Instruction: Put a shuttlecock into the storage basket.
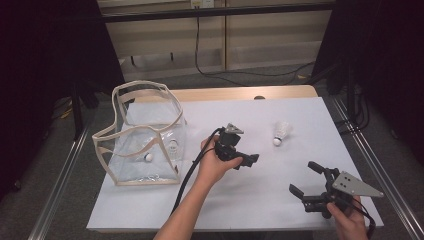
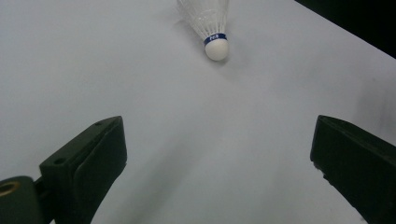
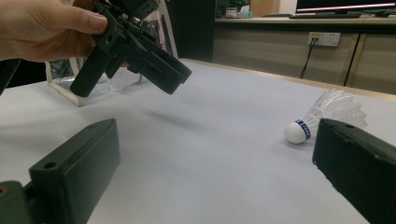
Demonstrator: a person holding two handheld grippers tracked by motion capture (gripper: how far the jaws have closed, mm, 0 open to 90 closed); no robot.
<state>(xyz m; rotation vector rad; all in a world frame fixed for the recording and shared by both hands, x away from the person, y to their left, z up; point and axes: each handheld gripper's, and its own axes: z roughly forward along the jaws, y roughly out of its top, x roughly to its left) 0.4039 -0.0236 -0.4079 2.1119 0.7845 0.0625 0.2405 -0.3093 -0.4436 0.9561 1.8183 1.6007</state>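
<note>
Shuttlecocks are evidently being gathered into the clear plastic bag with cream trim (image 1: 131,134), which stands at the left of the white table (image 1: 250,200); two of them can already be made out inside it, one cork head at (image 1: 148,157). One white feathered shuttlecock with a blue band (image 1: 281,134) lies on its side at the far right of the table, cork head towards the person, touching nothing.

It is faced by the left gripper (image 1: 244,161), held above the middle of the table with its jaws spread wide and nothing between them; in the left gripper view the shuttlecock (image 2: 211,28) is seen well ahead of the tips. The right gripper (image 1: 303,181) is held low near the front right corner, likewise wide open and empty, with the shuttlecock (image 3: 322,119) beside its jaw line.

The step in hand is judged to be the reach for this last shuttlecock. It would best be taken at the firm cork head or just behind the band, since the feathers are likely to crush or slip. The jaws should be lowered either side of it before being closed, and the closing done gently so the light piece is not flicked away.
</note>
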